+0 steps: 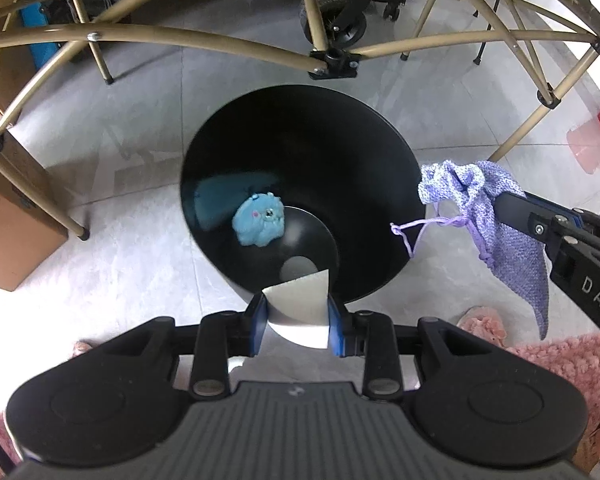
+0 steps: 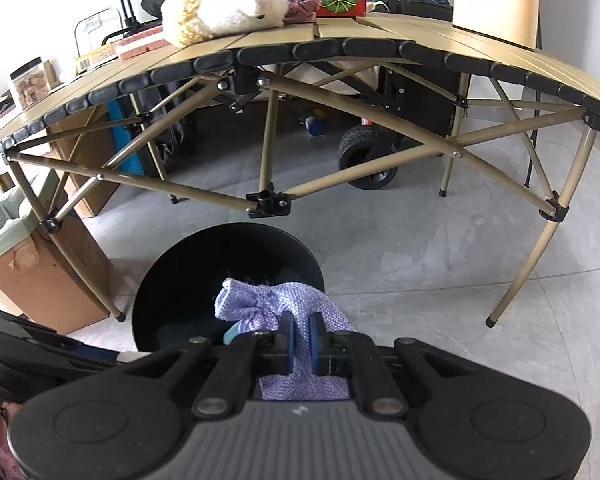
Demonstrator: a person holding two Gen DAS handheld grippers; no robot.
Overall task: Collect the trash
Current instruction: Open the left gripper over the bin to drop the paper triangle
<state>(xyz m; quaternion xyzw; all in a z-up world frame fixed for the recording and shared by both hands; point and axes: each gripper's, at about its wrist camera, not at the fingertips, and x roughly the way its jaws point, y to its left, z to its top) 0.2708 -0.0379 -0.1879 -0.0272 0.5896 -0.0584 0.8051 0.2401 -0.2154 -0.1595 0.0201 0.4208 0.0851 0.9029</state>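
black bin (image 1: 380, 184): left tool (image 1: 298, 322) grips a white card (image 1: 300, 304), right tool (image 2: 299, 346) clamps a purple pouch (image 2: 260, 304).

Left gripper (image 1: 298, 320) tilted steeply down, jaws clamped on something held. Right gripper (image 2: 299, 344) angled down, jaws pinched nearly together, also gripping; enters left view from right.

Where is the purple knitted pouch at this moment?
The purple knitted pouch hangs pinched in the right gripper, just beside the black bin's rim, right of it in the left wrist view.
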